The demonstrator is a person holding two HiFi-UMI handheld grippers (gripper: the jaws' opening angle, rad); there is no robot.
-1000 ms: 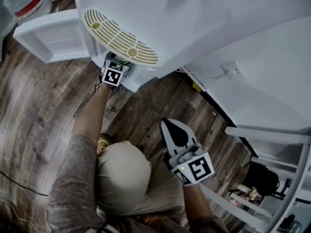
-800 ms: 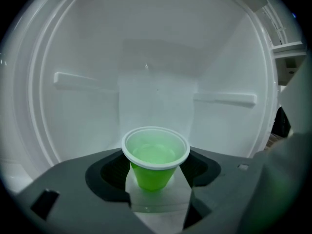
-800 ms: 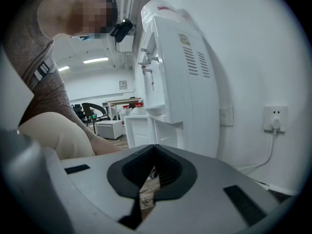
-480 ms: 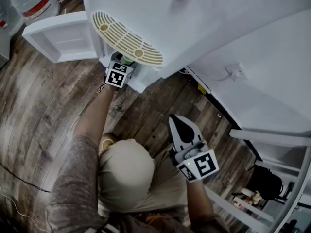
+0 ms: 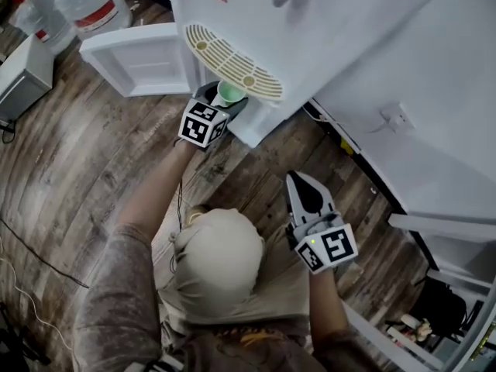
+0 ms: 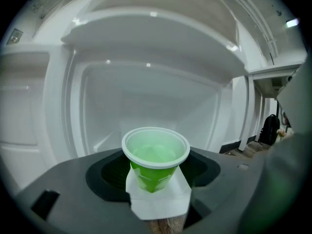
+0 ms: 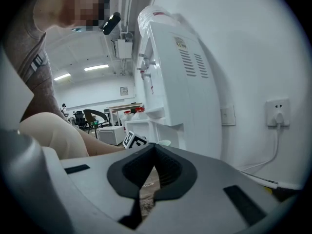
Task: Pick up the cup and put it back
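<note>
A green plastic cup [image 6: 155,152] with a white rim stands upright between the jaws of my left gripper [image 6: 156,168]. The jaws have just been closing and now press on its sides. In the head view the cup [image 5: 229,93] and left gripper [image 5: 225,96] hang just under the cream drip grille [image 5: 232,62] of a white water dispenser [image 5: 248,6]. The left gripper view looks into the dispenser's open lower compartment [image 6: 146,91] behind the cup. My right gripper [image 5: 304,188] is held over the person's lap. It is shut with nothing in it, the jaw tips meeting [image 7: 154,147].
The dispenser's white cabinet door [image 5: 139,60] stands open to the left. Water bottles [image 5: 91,5] and a grey box [image 5: 23,72] sit on the wood floor at the far left. A wall socket [image 5: 397,117] and its cord are on the white wall to the right.
The left gripper has come up and out from under the drip grille, carrying the cup, which now shows fully. The right gripper has kept still.
</note>
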